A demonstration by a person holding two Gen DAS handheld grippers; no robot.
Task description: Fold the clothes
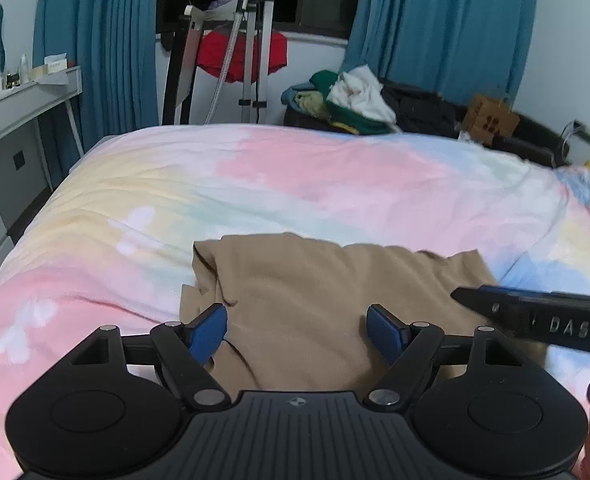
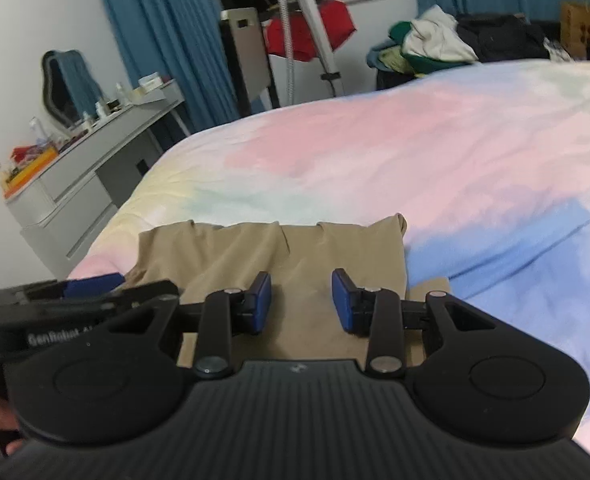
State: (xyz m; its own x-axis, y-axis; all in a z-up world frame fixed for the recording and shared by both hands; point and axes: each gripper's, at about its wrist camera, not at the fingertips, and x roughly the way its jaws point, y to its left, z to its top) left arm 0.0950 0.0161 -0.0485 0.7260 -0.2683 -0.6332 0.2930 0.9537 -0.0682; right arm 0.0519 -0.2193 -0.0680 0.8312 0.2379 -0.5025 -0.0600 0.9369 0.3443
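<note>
A tan garment (image 2: 271, 256) lies on the bed (image 2: 435, 152) as a roughly squared, layered bundle, seemingly folded at least partly. Both grippers, left (image 1: 297, 330) and right (image 2: 301, 300), hover over it, fingers spread and empty. A heap of clothes (image 1: 347, 100) beyond the bed may remain.

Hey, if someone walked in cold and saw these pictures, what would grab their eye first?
Probably the pastel tie-dye bedspread filling the middle, with a tan garment lying partly folded at its near edge. Both the left hand-held gripper and the right hand-held gripper hang open just over that garment. Behind the bed, a red cloth pops against blue curtains.
</note>
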